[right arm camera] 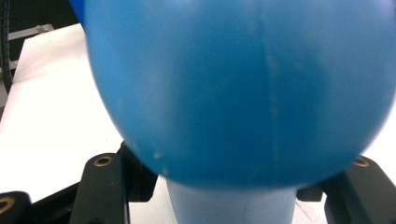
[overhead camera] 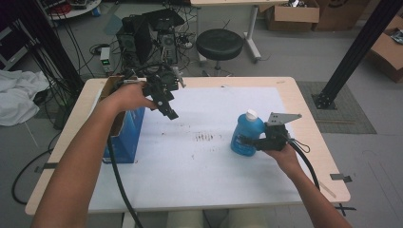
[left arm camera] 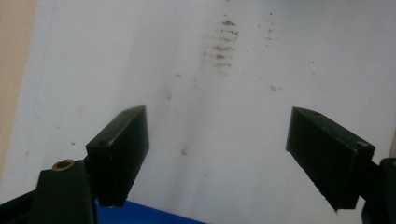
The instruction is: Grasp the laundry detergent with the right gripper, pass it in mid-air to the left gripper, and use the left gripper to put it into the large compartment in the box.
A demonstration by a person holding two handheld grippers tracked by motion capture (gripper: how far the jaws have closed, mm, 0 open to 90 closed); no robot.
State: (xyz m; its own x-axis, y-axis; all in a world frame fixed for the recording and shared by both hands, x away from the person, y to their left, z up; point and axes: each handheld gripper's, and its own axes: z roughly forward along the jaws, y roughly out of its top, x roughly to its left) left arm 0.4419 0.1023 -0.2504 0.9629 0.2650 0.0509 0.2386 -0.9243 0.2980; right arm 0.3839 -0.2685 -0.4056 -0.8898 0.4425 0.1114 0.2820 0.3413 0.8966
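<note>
While left claw (overhead camera: pixel 167 110) hangs open over surface (overhead camera: pixel 199 161), right claw (overhead camera: pixel 244 141) apparently grips blue bottle (overhead camera: pixel 247 133); pads hidden.

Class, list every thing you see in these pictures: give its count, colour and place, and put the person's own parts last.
Bottle: one, blue with a white cap, right half of the table, held by the right tongs.
Box: one, blue, open top, left side of the table.
Sheet: one, white, stained at the middle, covering the table.
Table: one, light wood.
Stool: one, black, on the floor behind the table.
Left tongs: one, black, open, above the sheet beside the box.
Right tongs: one, black, closed on the bottle.
</note>
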